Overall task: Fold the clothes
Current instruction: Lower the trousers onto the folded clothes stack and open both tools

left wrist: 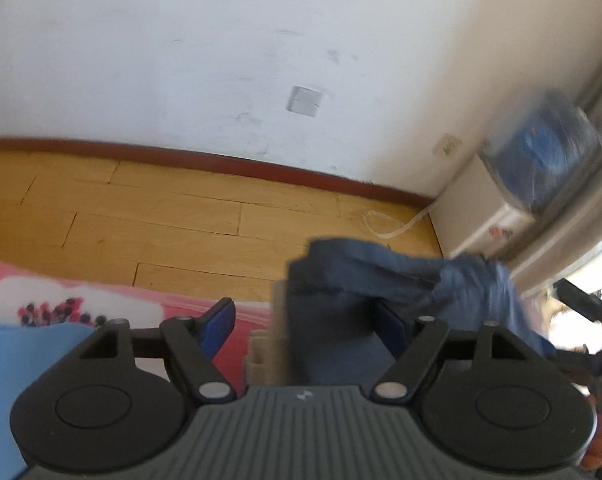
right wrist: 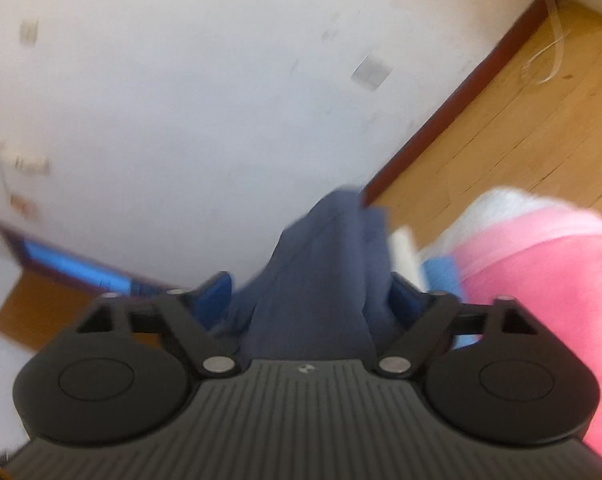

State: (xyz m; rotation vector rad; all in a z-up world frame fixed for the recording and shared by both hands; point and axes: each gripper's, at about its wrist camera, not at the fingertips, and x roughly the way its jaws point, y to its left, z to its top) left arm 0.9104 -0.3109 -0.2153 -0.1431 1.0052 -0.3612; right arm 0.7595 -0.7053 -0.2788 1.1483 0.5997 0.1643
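Navy garment (right wrist: 321, 264) bunched between spread right tongs (right wrist: 313, 300), left tongs (left wrist: 307, 320) released beside it, pink bedding (right wrist: 541, 272)

A home, probably a bedroom, is showing: wood floor (left wrist: 181, 208) and red baseboard (left wrist: 221, 162) crossing mid-frame under a scuffed white wall (left wrist: 221, 40), pink bedding (right wrist: 541, 264) lying lower right.
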